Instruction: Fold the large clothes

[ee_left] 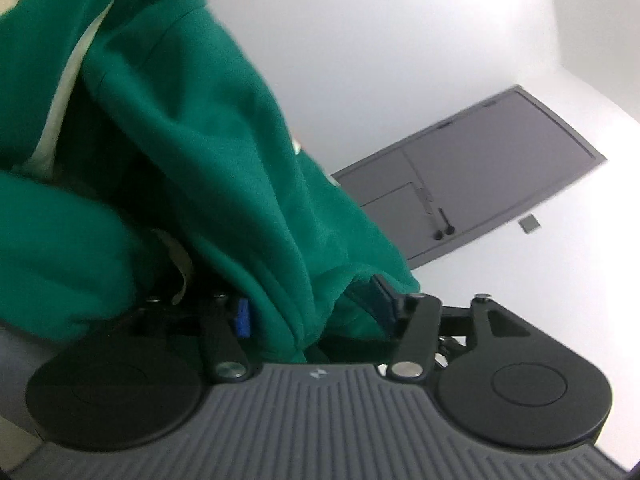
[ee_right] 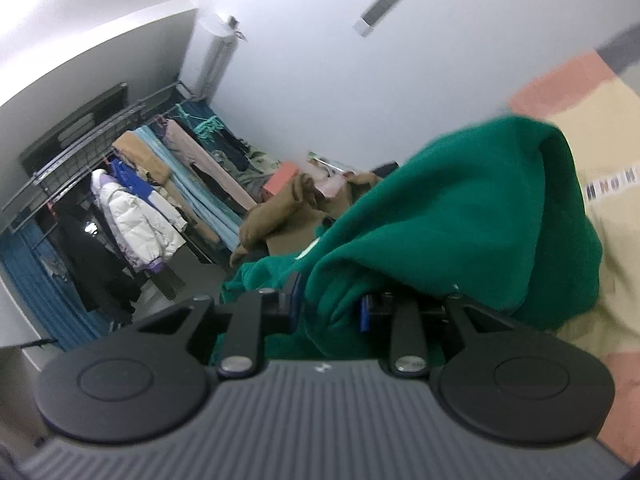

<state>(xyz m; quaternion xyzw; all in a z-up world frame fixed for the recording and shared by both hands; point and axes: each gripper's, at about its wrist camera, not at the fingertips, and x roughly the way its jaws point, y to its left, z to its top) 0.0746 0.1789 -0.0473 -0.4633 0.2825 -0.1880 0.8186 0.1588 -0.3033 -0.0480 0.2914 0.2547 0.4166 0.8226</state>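
Note:
A large green garment point(ee_left: 192, 152) with a pale inner lining fills the left and middle of the left wrist view and hangs in thick folds. My left gripper point(ee_left: 312, 312) is shut on a bunched fold of it; the blue fingertips are mostly buried in cloth. The same green garment point(ee_right: 460, 216) drapes over my right gripper point(ee_right: 332, 304), which is shut on another fold of it. The garment is lifted between the two grippers. Where its lower part lies is hidden.
A grey door point(ee_left: 472, 176) in a white wall lies behind the left gripper. A clothes rack point(ee_right: 132, 184) with hanging coats stands at the left, a brown garment pile point(ee_right: 288, 204) beside it. A beige and pink blanket point(ee_right: 600, 152) lies at the right.

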